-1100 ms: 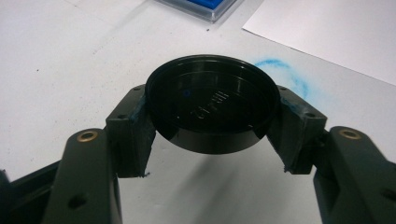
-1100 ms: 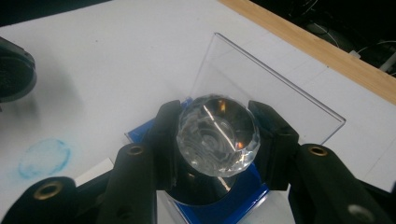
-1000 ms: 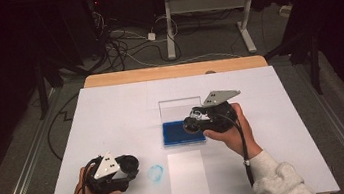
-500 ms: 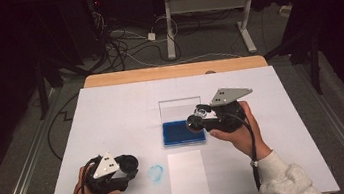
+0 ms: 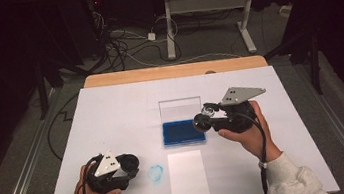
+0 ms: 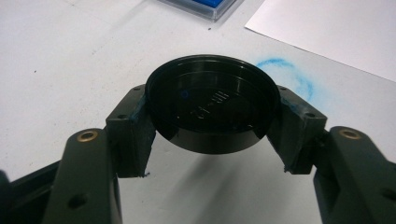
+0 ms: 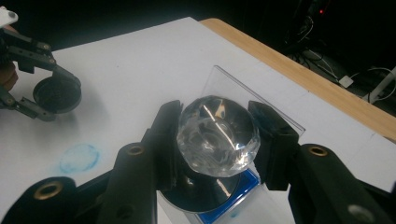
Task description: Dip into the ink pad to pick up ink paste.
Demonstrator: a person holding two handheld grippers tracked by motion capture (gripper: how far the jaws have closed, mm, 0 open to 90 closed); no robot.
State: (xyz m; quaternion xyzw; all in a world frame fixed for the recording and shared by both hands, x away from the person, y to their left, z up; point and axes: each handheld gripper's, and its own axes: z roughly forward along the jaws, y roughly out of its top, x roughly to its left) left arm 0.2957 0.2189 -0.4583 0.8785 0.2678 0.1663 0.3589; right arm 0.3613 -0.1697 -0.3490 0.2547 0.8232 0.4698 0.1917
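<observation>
Clear faceted knob [image 7: 218,135] on round stamp, glassy, clamped in right gripper [image 5: 209,120] jaws, held above blue ink pad [image 5: 182,131]. Pad sits in shallow clear case [image 5: 180,110], lid upright behind. Black round cap [image 6: 212,109], smooth plastic, hollow side up, clamped in left gripper [image 5: 127,164] near table [image 5: 111,110] front. Blue ring print [image 5: 156,173] just beside cap. White paper sheet [image 5: 188,175] lies in front of case.
</observation>
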